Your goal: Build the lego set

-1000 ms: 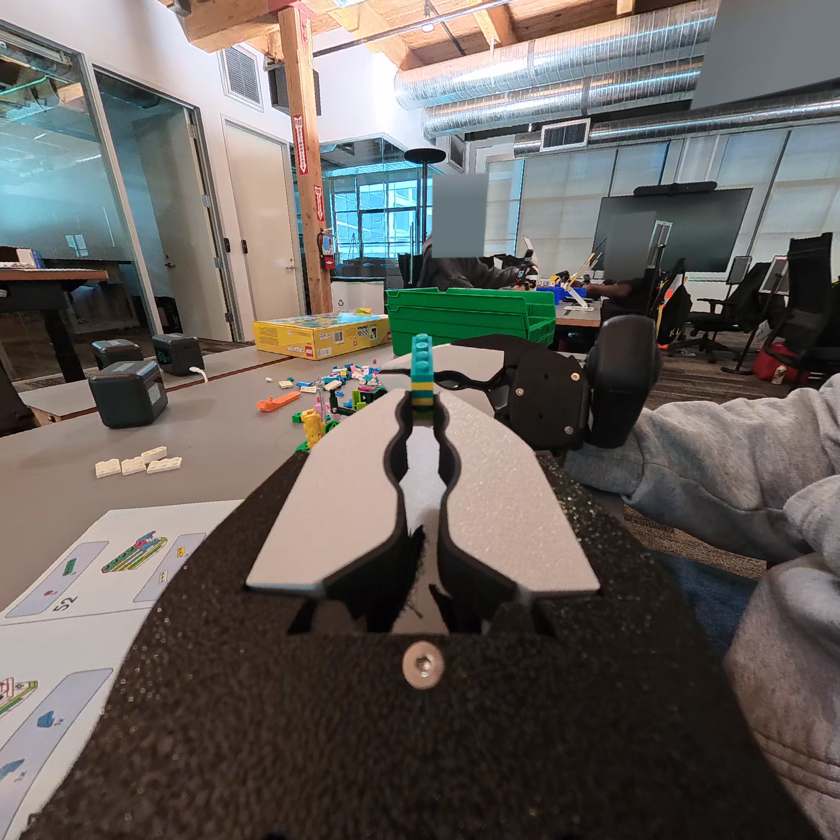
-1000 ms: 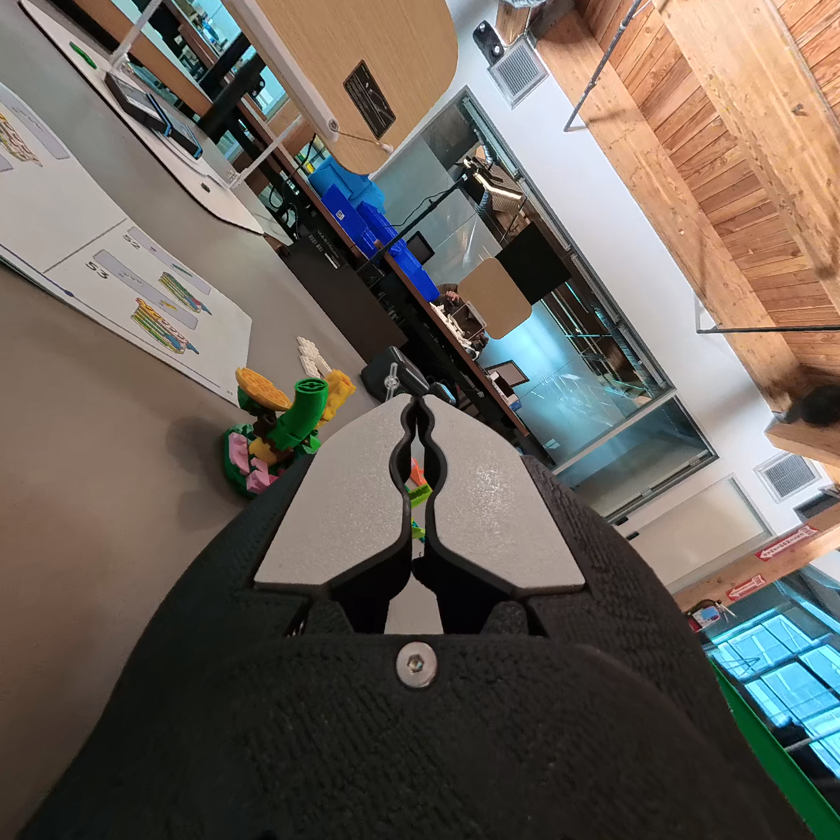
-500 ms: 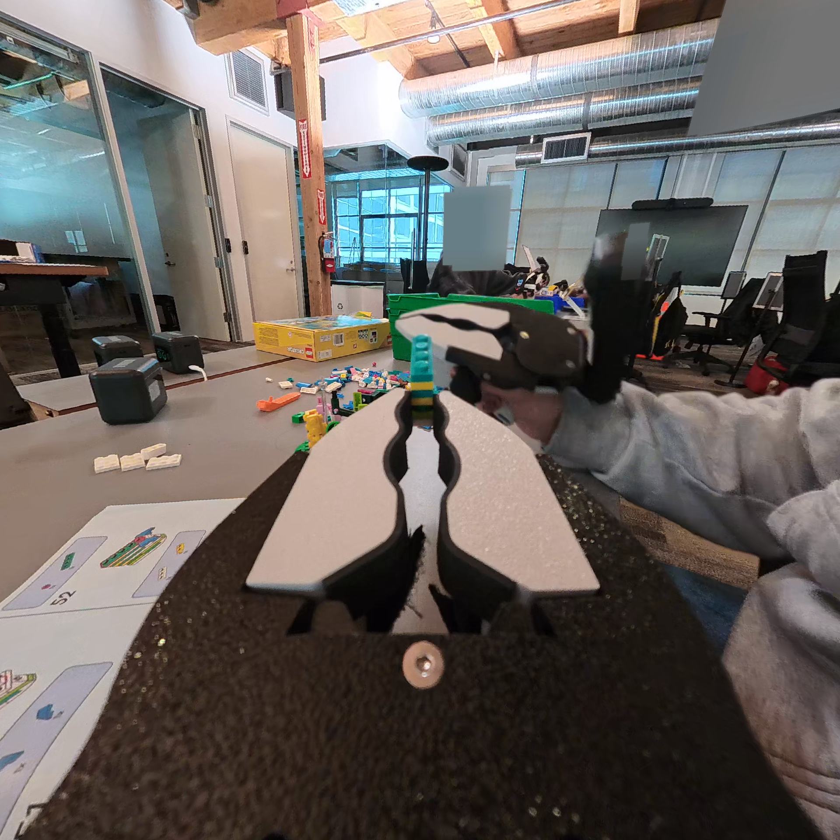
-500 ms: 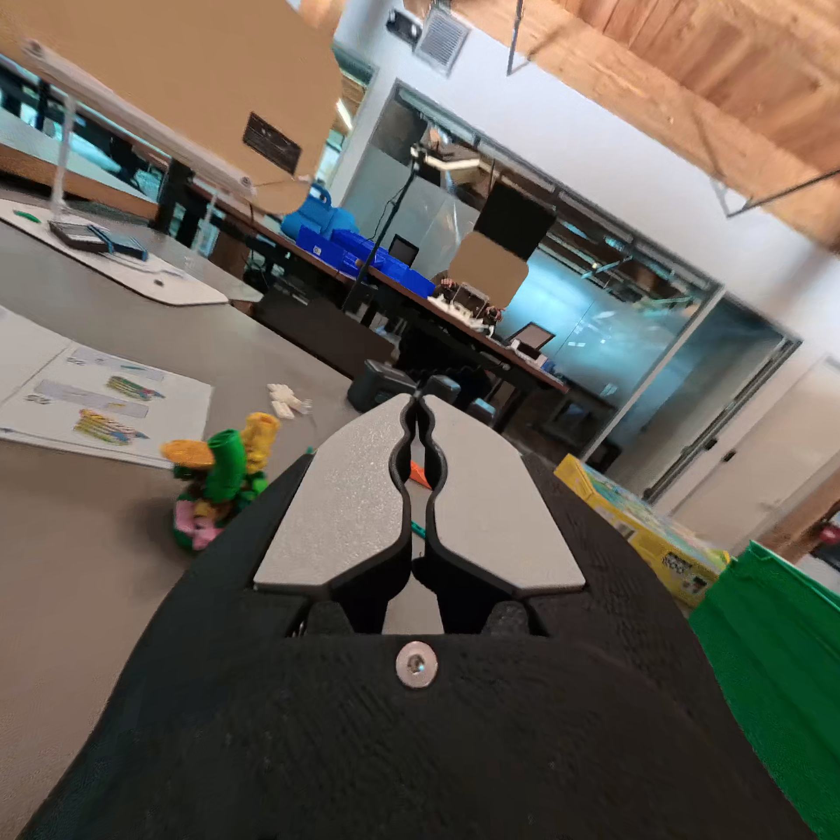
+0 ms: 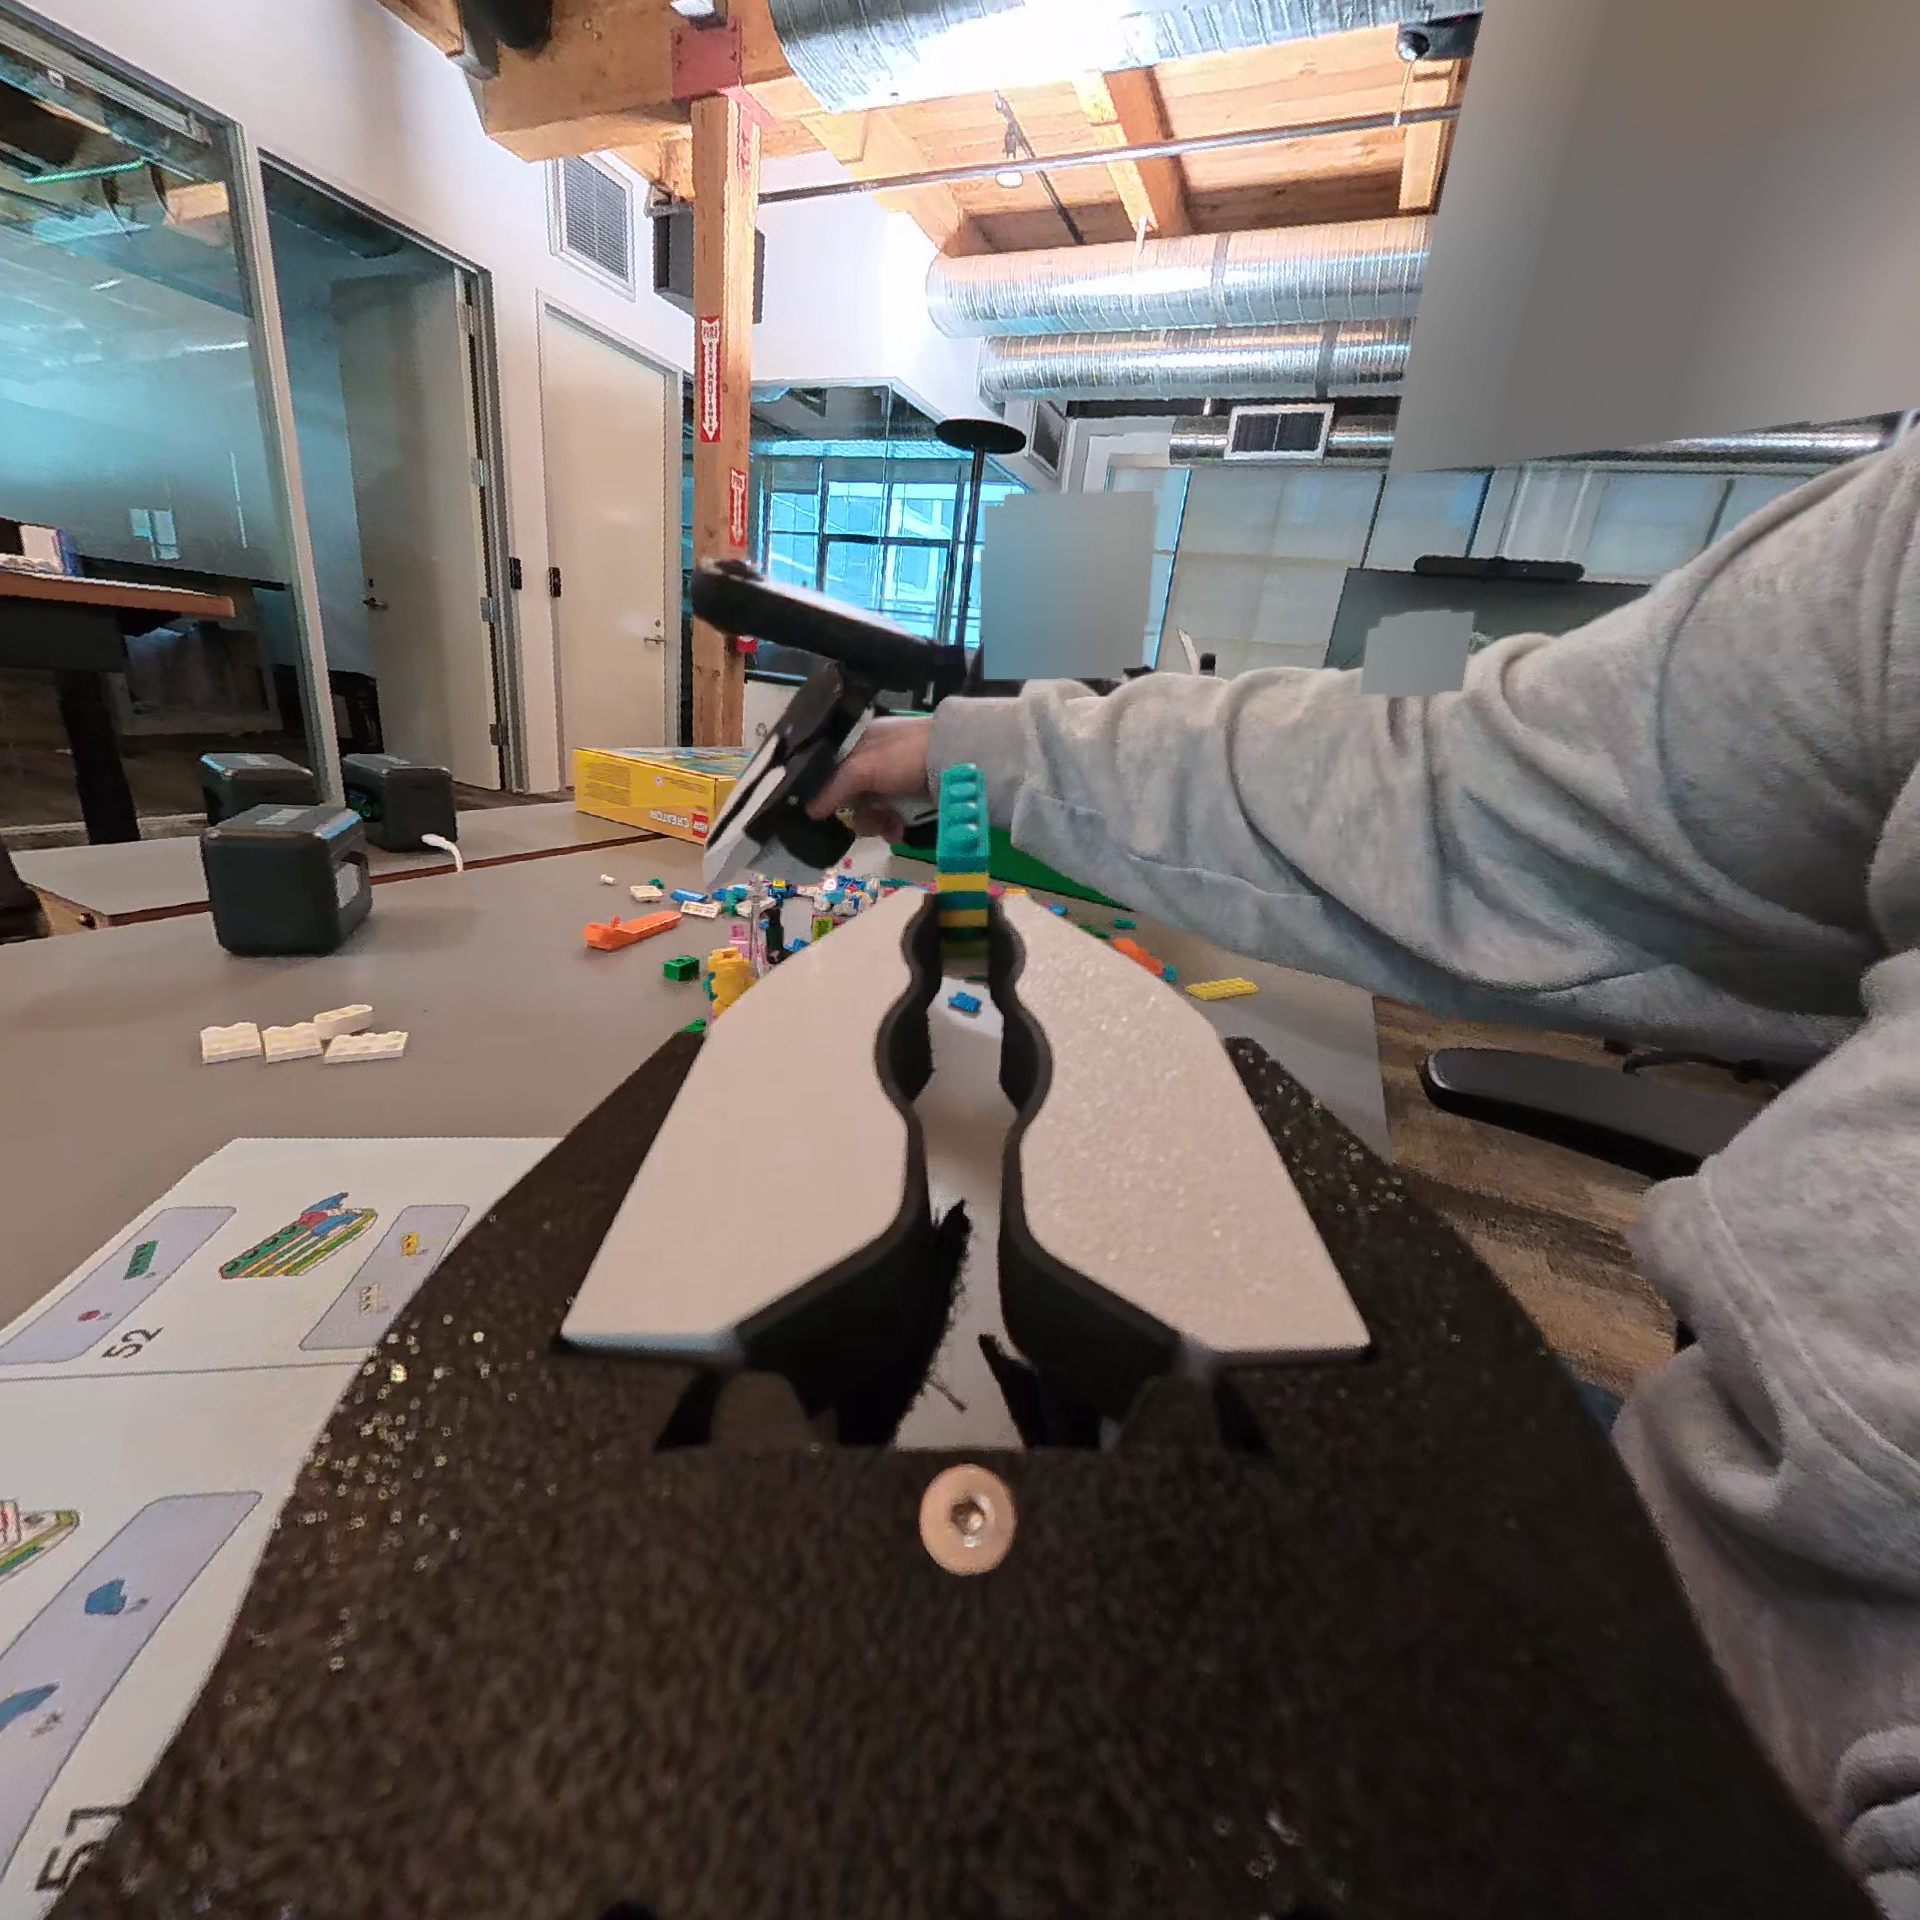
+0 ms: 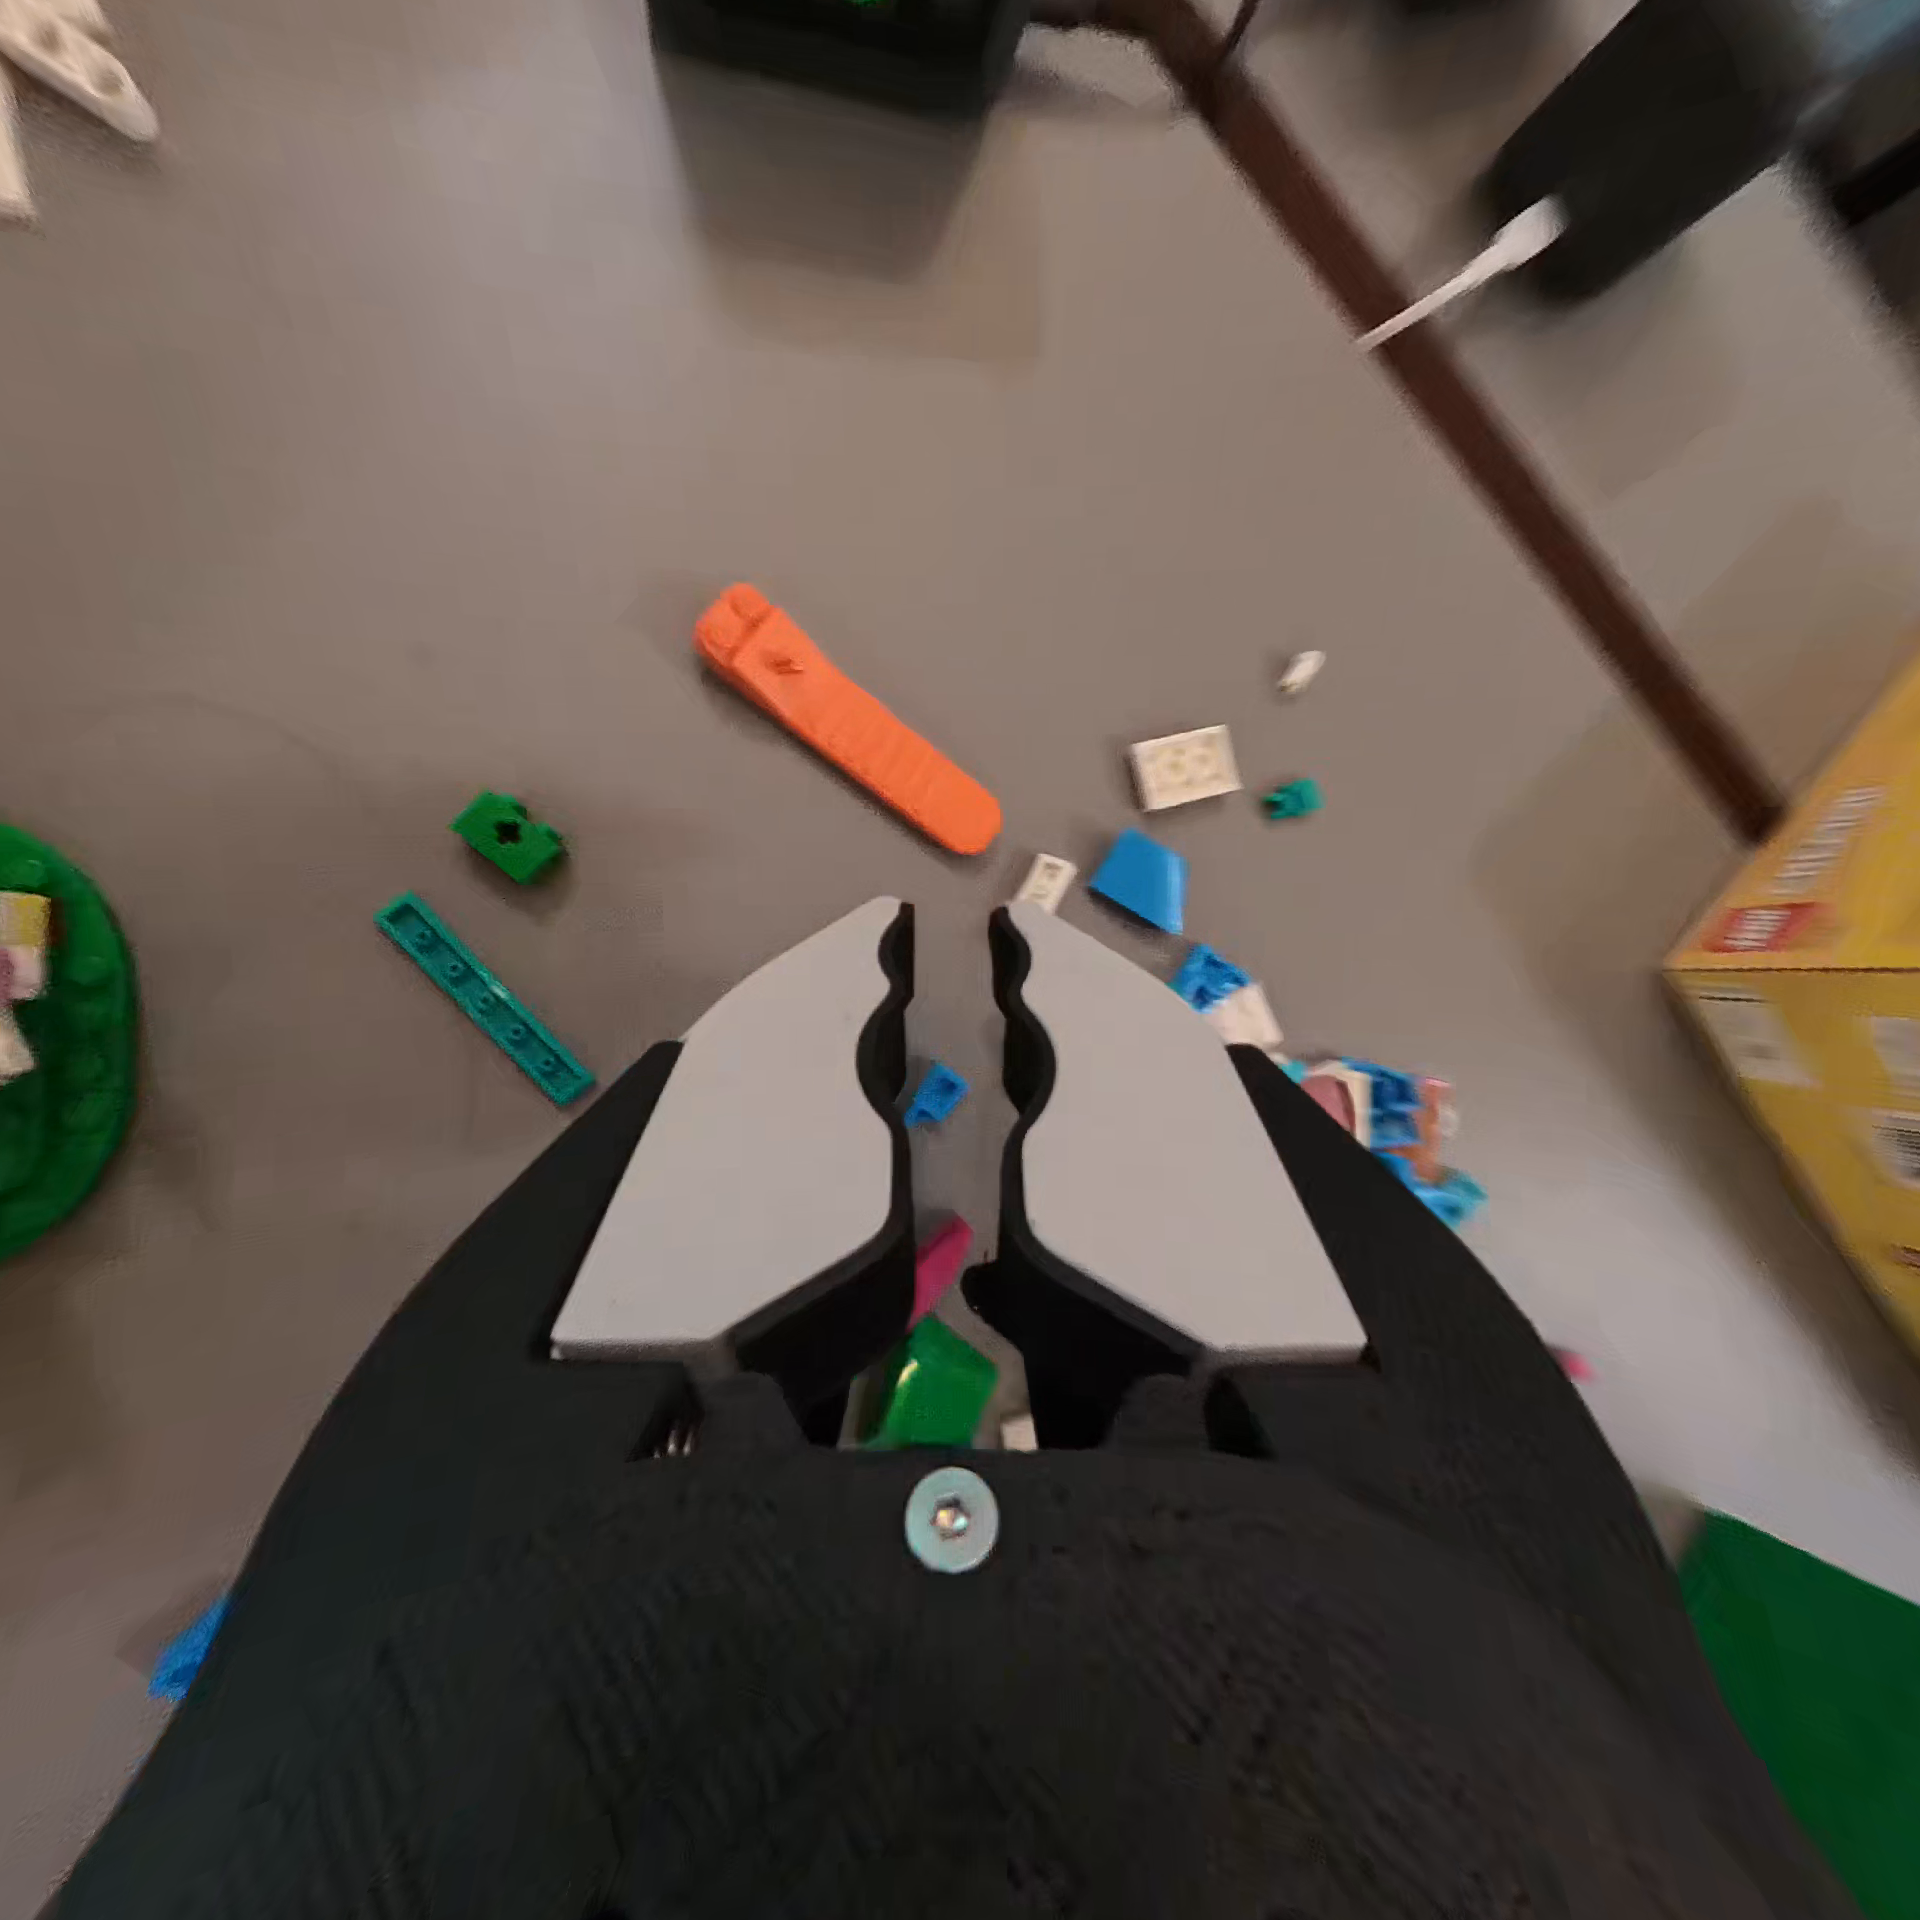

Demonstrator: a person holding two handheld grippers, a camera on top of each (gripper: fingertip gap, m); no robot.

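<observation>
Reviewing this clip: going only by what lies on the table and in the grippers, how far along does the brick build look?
Done: a small green-based model stands on the grey table. In hand: the left gripper clamps a teal, yellow and green brick stack; the right gripper is open and empty above the loose bricks, near the orange separator tool. Left: many pieces lie unattached, including the teal plate and the white slopes.

We see bare grey tabletop [image 6: 520,468] ahead of the parted fingers [image 6: 790,1039] of the right gripper [image 6: 948,920]. The orange brick separator [image 6: 847,722] lies just beyond the tips, a teal plate [image 6: 483,997] and a green brick [image 6: 509,836] to their left, loose bricks [image 6: 1371,1112] crowding the right, and a yellow box [image 6: 1818,1039] walls that side.
</observation>
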